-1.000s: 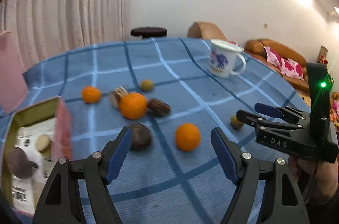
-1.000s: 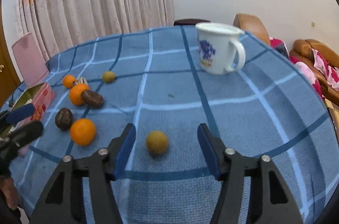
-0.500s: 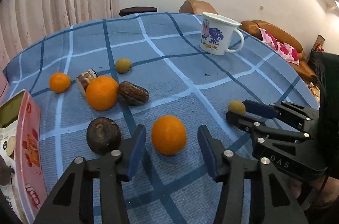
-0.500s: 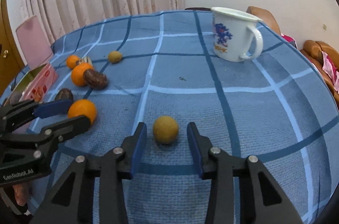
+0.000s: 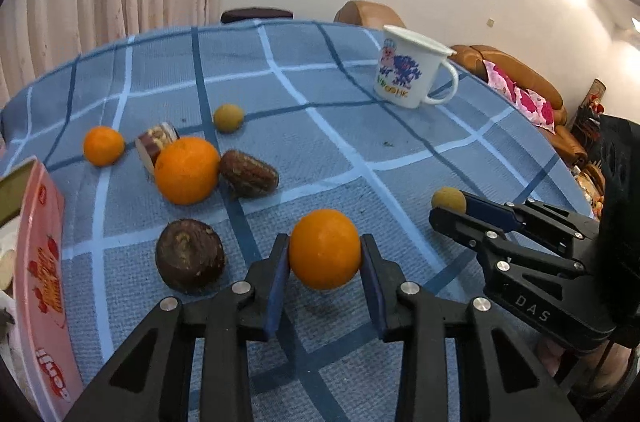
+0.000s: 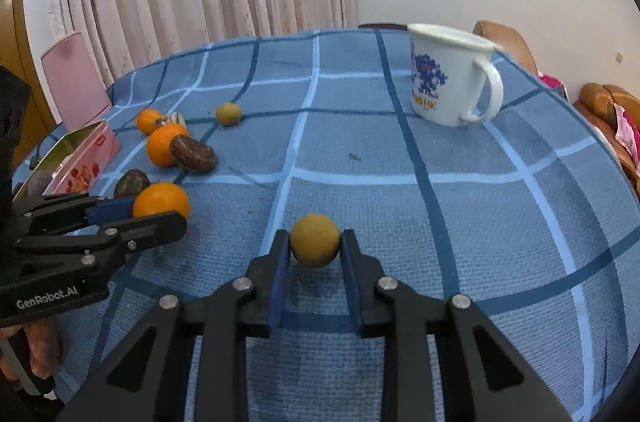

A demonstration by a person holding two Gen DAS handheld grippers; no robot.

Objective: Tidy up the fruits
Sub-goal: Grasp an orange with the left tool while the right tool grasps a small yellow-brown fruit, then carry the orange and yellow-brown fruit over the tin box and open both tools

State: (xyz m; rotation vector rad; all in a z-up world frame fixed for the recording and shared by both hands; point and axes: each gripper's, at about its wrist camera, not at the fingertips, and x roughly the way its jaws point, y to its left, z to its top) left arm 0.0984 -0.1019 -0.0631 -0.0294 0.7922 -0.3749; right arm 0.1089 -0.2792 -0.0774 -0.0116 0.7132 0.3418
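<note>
Left gripper (image 5: 325, 256) pinches an orange (image 5: 324, 248), blue pads (image 5: 278, 270) pressed on both sides; jaws just closed onto it. Orange sits on the blue checked tablecloth (image 5: 360, 126), low centre of the left wrist view. Right gripper (image 6: 315, 248) pinches a small yellow-brown fruit (image 6: 315, 240), jaws likewise just closed on it, fruit resting on the cloth. From the held orange: dark round fruit (image 5: 190, 254) at 9 o'clock, big orange (image 5: 186, 169) touching a brown date-like fruit (image 5: 249, 173) at 10-11, small orange (image 5: 103, 145) further at 10, another yellow-brown fruit (image 5: 228, 117) at 11. White mug (image 5: 408, 72) at 1 o'clock, well apart. Pink tin (image 5: 40, 282) at far left edge.
</note>
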